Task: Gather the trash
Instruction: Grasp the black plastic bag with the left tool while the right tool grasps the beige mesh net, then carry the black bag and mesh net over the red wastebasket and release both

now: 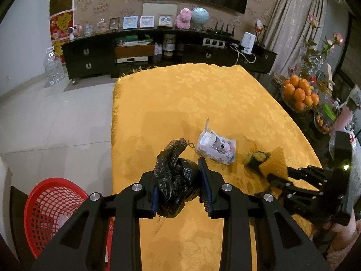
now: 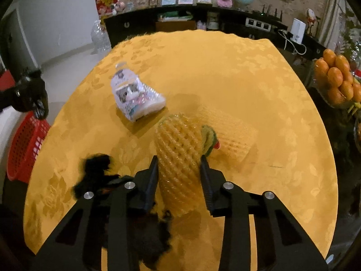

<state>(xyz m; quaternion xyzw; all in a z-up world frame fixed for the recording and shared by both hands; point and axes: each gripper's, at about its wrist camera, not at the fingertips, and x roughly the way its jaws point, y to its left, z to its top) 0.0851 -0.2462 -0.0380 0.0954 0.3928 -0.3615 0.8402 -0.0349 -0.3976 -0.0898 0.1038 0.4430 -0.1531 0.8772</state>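
At the far left, beside the table's edge, stands the red basket (image 1: 52, 205), the likely place for the rubbish. Next comes the left gripper (image 1: 178, 187), its 2 fingers clamped on a crumpled black plastic bag (image 1: 172, 171) that bulges out above and below the pads. The bag looks very light and limp; a pinch on a bunched fold, as here, seems the surest hold, since a smooth single layer would likely slip.

Further right on the yellow tablecloth (image 1: 203, 90) lies a clear printed wrapper (image 1: 216, 146), free of both grippers. It appears thin and crinkly, probably slick, so its flat sealed edge looks the best place to grasp.

Right of that, the right gripper (image 2: 178, 176) has its 2 fingers set on either side of a yellow foam fruit net (image 2: 178, 144), the pads touching its sides. The net seems feather-light, soft and springy, so a mid-body squeeze should hold it without harm. Just beside it lies a piece of green peel (image 2: 208, 140), and behind that a 2nd foam net (image 2: 230, 133) lies flat.
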